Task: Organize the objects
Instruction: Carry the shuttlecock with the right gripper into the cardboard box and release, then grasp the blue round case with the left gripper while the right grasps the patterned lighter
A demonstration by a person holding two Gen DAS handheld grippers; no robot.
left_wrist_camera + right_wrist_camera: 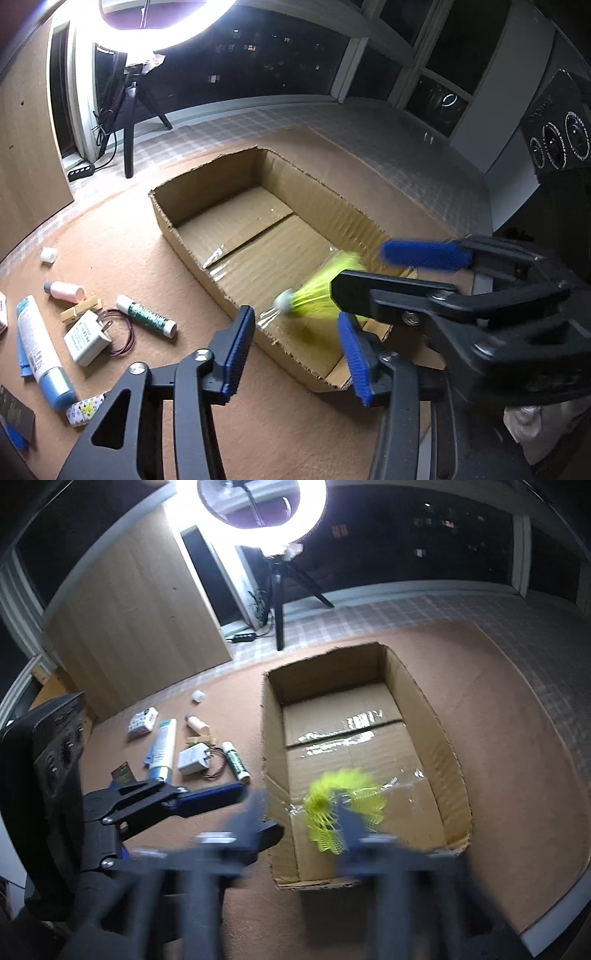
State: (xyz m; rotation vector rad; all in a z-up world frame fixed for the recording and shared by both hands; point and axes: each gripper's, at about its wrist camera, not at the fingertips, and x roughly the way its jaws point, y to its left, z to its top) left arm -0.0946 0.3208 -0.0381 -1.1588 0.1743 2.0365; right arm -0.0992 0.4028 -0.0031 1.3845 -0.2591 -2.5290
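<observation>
- Loose items lie on the brown mat at nine o'clock of the cardboard box [184,236]: a blue-capped tube [38,350], a white charger [86,334], a green-labelled stick [146,315]; their print is too small to read
- The box holds only a blurred yellow shuttlecock [325,288], at its six-o'clock end
- Left gripper [295,347]: jaws apart, holding nothing
- Right gripper [364,275]: jaws spread, shuttlecock free; its own view is smeared

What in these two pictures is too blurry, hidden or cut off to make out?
- Yellow shuttlecock: motion-blurred in both views; whether it touches the cardboard box floor is unclear.
- Right gripper: its own fingers are smeared in the right wrist view.
- Dark card: cut off by the left wrist view's edge.
</observation>
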